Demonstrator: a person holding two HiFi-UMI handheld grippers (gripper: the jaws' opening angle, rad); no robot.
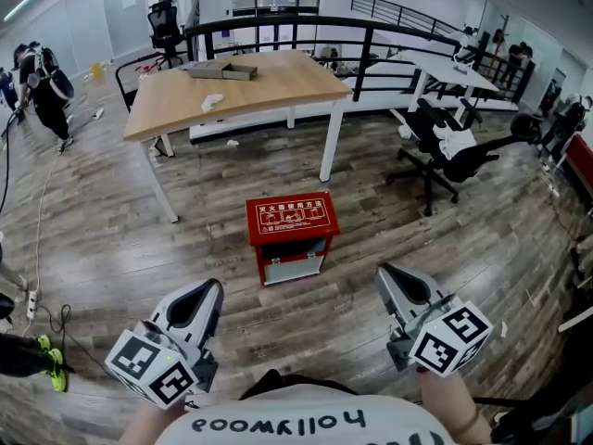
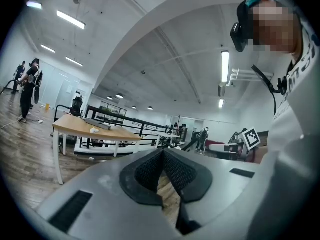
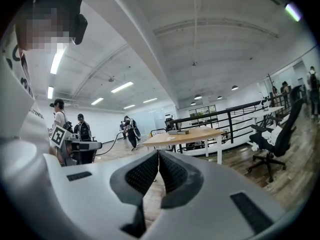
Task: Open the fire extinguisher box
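A red fire extinguisher box (image 1: 290, 237) stands on the wooden floor ahead of me, its lid down with a white-printed label on top. My left gripper (image 1: 206, 293) is held low at the left, well short of the box, jaws shut and empty. My right gripper (image 1: 393, 278) is at the right, also short of the box, shut with nothing in it. In the left gripper view the pads (image 2: 150, 170) meet at the tips; in the right gripper view the pads (image 3: 145, 171) meet too. The box does not show in either gripper view.
A wooden table (image 1: 236, 86) with white legs stands behind the box. A black office chair (image 1: 449, 151) is at the right. A black railing (image 1: 371, 40) runs behind the table. People (image 1: 42, 86) stand at far left. Cables (image 1: 42, 318) lie on the floor at left.
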